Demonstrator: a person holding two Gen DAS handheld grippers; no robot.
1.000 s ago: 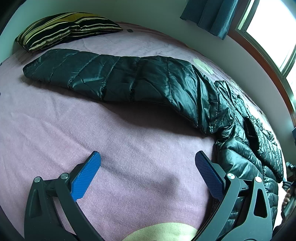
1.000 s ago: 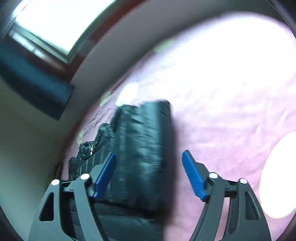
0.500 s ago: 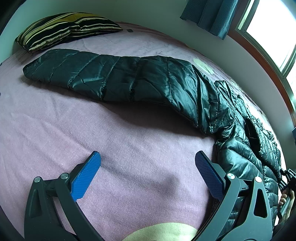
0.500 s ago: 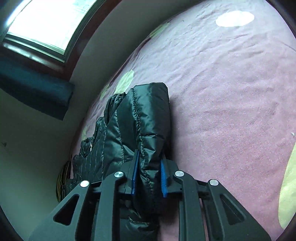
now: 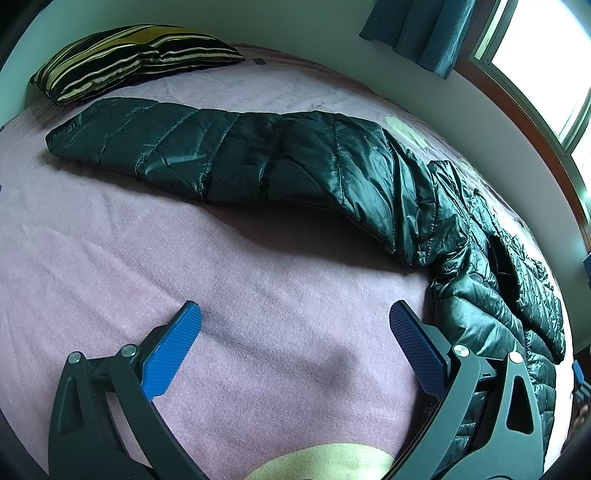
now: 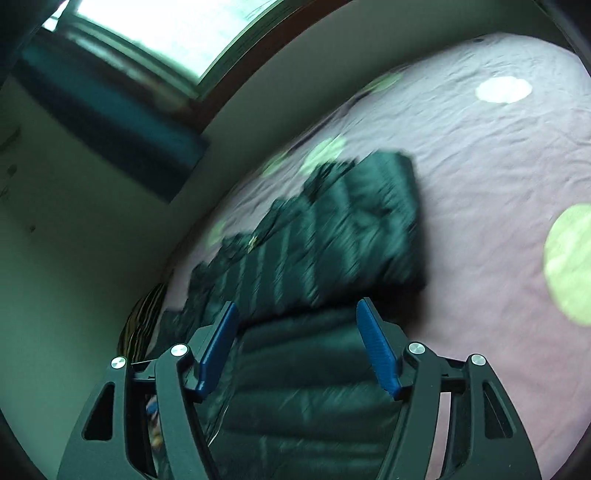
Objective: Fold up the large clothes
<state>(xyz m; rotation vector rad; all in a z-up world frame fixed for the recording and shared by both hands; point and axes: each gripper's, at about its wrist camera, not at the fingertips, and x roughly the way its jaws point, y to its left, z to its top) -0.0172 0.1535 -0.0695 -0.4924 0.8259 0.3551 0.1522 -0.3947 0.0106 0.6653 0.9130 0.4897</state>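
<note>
Jacket (image 5: pixel 295 166), dark quilted and shiny, lies stretched across the mauve bedspread (image 5: pixel 258 295). Your right gripper (image 6: pixel 295 343) is opening above the fabric, gripping nothing; your left gripper (image 5: pixel 291 339) hangs released. You're between folds: next, catch the far sleeve.

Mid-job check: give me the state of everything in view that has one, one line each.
Puffer jacket: spread on the bed, sleeve stretched toward the pillow, unheld.
Left hand-held gripper: open, empty, over bare blanket.
Right hand-held gripper: jaws opening, pads clear of the jacket.
Striped pillow: flat at the bedhead.
Curtain: drawn aside.
</note>
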